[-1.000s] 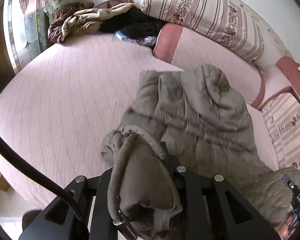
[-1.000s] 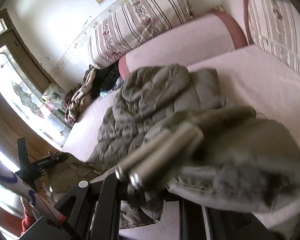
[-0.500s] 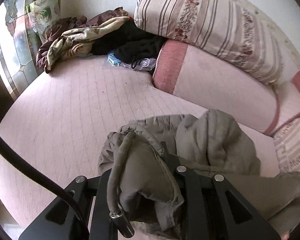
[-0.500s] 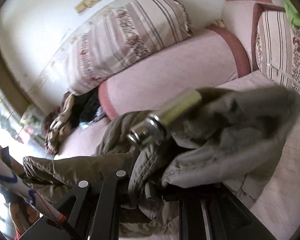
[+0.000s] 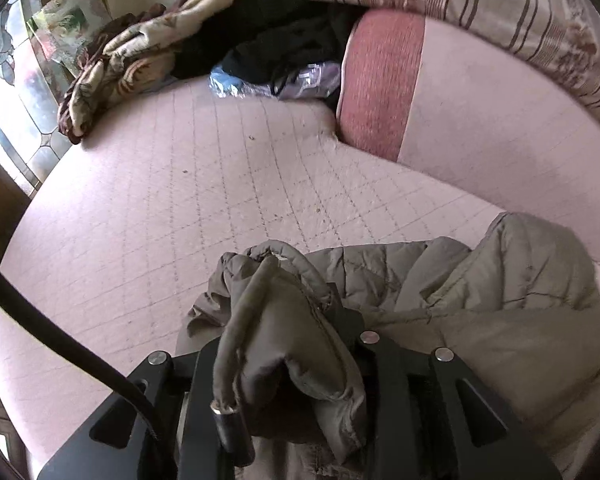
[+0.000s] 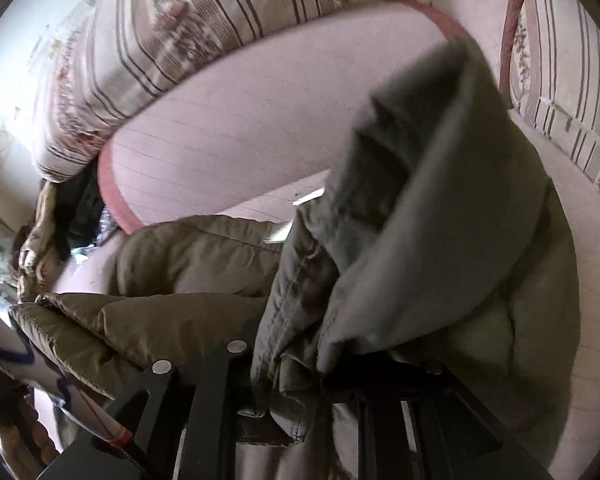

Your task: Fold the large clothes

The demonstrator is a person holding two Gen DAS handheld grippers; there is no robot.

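A padded olive-grey jacket [image 5: 500, 300] lies bunched on the pink quilted seat [image 5: 180, 208] of a sofa, its near edge gathered up into two tools. The left hand-held gripper [image 5: 288, 364] has a thick wad of the hem between its fingers, a drawcord toggle [image 5: 230, 424] dangling beside it, and its jaws are opening while the cloth sits between them. The right hand-held gripper [image 6: 296, 384] is clamped narrowly on another fold of the same jacket, a stitched seam standing up from its jaws. The garment looks light for its bulk: puffy, quilted in channels, with a smooth, faintly shiny shell that is likely to slide and spring back rather than crease flat. Hems, seams and corded edges, where the fabric is doubled and firm, appear the surest places to take hold; a pinch on the puffy panels would probably slip. A striped floral bolster [image 5: 480, 4] and a plain pink back cushion [image 5: 460, 120] rise behind, and a heap of dark and patterned clothes [image 5: 160, 52] sits in the far corner, well apart.
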